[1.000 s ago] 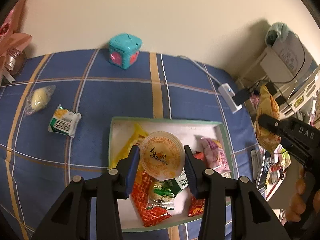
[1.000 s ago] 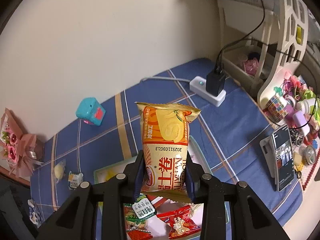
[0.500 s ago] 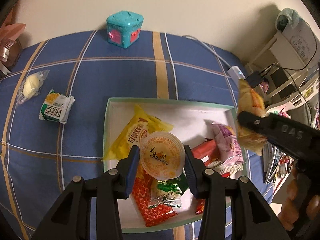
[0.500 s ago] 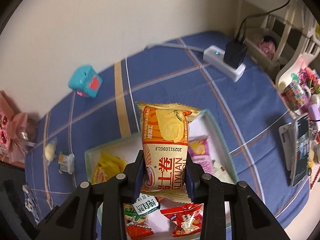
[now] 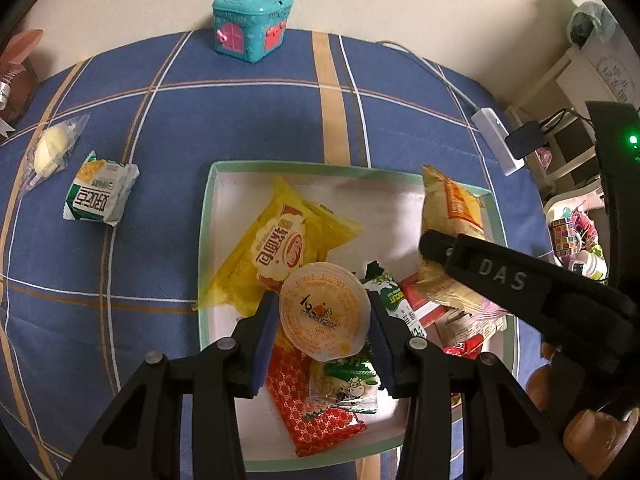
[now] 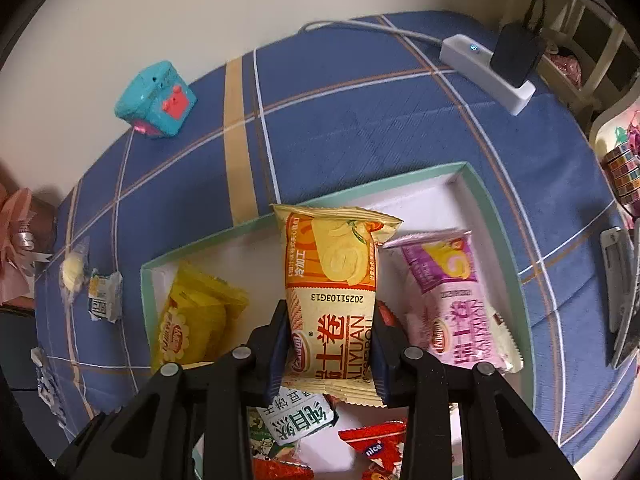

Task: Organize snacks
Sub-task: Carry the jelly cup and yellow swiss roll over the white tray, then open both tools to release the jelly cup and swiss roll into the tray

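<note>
My left gripper [image 5: 323, 322] is shut on a round orange jelly cup [image 5: 323, 314], held over the near part of a shallow white tray with a mint-green rim [image 5: 304, 167]. My right gripper [image 6: 329, 346] is shut on an orange egg-roll packet [image 6: 332, 276], which hangs over the tray [image 6: 424, 174] and also shows at the right of the left wrist view as the same packet [image 5: 450, 208]. In the tray lie a yellow packet [image 5: 280, 248], a purple packet [image 6: 456, 300], red wrappers [image 5: 316, 412] and green-white packets [image 6: 298, 416].
On the blue plaid cloth left of the tray lie a green-white biscuit packet [image 5: 100, 196] and a clear-wrapped yellow cake [image 5: 50, 152]. A teal toy house [image 5: 252, 24] stands by the wall. A white power strip [image 6: 486, 68] and a phone [image 6: 622, 292] sit at the right.
Both grippers have come down toward the tray with their snacks. The right gripper with the egg-roll packet has moved in over the tray's right part. Neither grip has changed.
</note>
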